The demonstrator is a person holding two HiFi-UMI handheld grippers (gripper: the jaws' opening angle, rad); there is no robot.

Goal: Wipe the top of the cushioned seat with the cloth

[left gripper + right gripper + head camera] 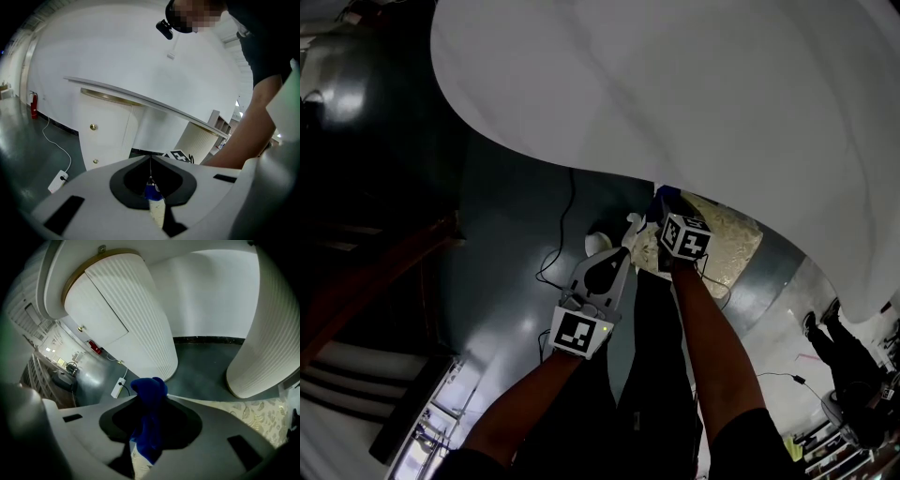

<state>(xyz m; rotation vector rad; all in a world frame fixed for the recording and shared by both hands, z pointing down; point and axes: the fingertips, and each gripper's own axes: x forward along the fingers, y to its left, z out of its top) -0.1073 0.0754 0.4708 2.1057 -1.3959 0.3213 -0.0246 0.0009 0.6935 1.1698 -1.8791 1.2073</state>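
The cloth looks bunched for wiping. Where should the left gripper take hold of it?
Probably the loose end hanging under the right gripper, approached from the left gripper's side. The cloth is clamped mid-length there; only a short tuft pokes past the tips, too little to pinch.

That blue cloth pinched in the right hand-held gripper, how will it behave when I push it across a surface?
The blue cloth is probably floppy: it sits in soft folds between the jaws of the right hand-held gripper, with a rounded lump poking past their tips. It looks thin and light, so when pushed it would likely crumple rather than slide flat.
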